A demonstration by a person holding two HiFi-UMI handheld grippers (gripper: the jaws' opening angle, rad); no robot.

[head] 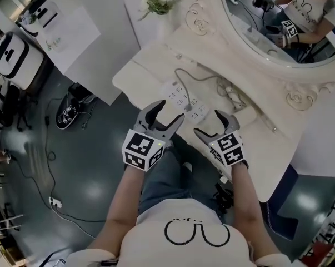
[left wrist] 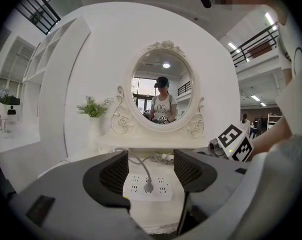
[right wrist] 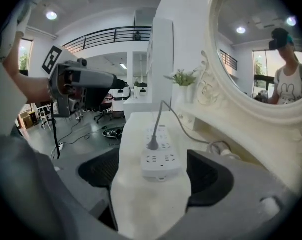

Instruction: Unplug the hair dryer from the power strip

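Power strip [head: 184, 100] was white, plug [left wrist: 148, 186] grey, dressing table [head: 150, 71] cream, left gripper [head: 167, 114] grey with black-and-white markers.

A cream dressing table [head: 150, 65] with carved scrolls carries a large oval mirror [head: 267, 43]. Just beside the mirror's frame stands a small green plant [head: 159, 0]. Below, the grey floor [head: 95, 171] is glossy, with thin black cables [head: 45, 149] trailing across it.

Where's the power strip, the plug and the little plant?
power strip [right wrist: 161, 160]: right gripper view, near white end.
plug [right wrist: 153, 144]: right gripper view, grey body in its socket.
plant [left wrist: 93, 107]: left gripper view, green leaves.
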